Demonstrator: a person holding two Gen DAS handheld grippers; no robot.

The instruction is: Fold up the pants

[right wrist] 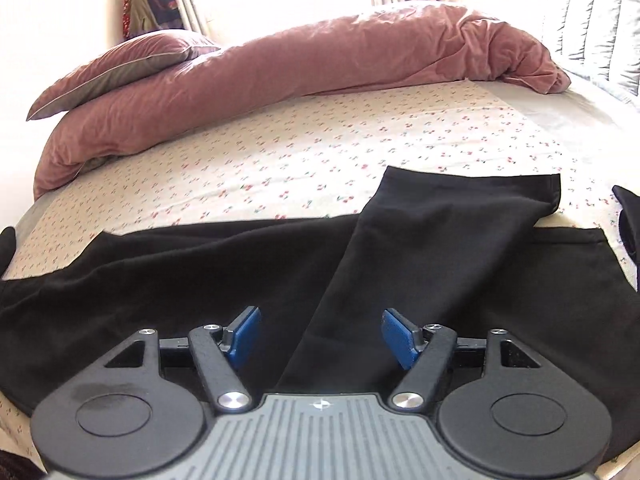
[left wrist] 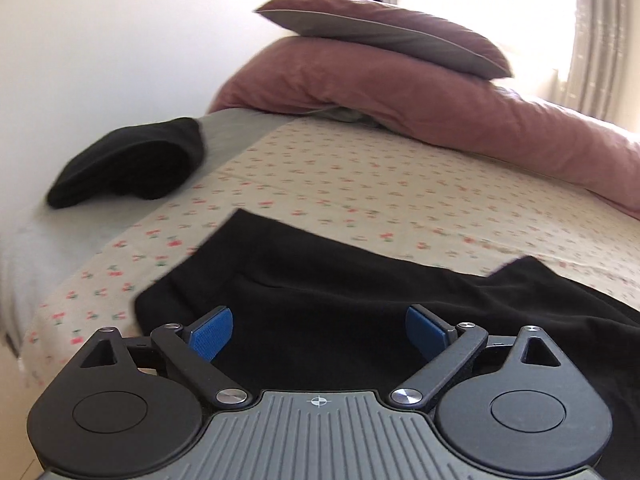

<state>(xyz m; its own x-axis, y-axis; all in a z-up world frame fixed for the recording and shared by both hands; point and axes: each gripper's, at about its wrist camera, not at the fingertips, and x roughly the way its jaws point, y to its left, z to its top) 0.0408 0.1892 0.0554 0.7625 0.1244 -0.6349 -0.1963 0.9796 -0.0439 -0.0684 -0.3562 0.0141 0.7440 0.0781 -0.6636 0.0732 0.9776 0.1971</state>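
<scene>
Black pants (right wrist: 240, 272) lie spread across the near part of a bed with a cherry-print sheet (right wrist: 320, 152). One leg (right wrist: 440, 232) lies folded over the other, its cuff pointing to the far right. My right gripper (right wrist: 320, 336) is open above this leg, holding nothing. In the left wrist view the pants' waist end (left wrist: 320, 300) lies flat. My left gripper (left wrist: 318, 332) is open just above it and empty.
A pink duvet (right wrist: 280, 72) is bunched along the far side of the bed with a pink-and-grey pillow (left wrist: 380, 32) on top. A folded black garment (left wrist: 128, 168) lies at the far left corner. More dark cloth (right wrist: 628, 220) shows at the right edge. Curtains hang behind.
</scene>
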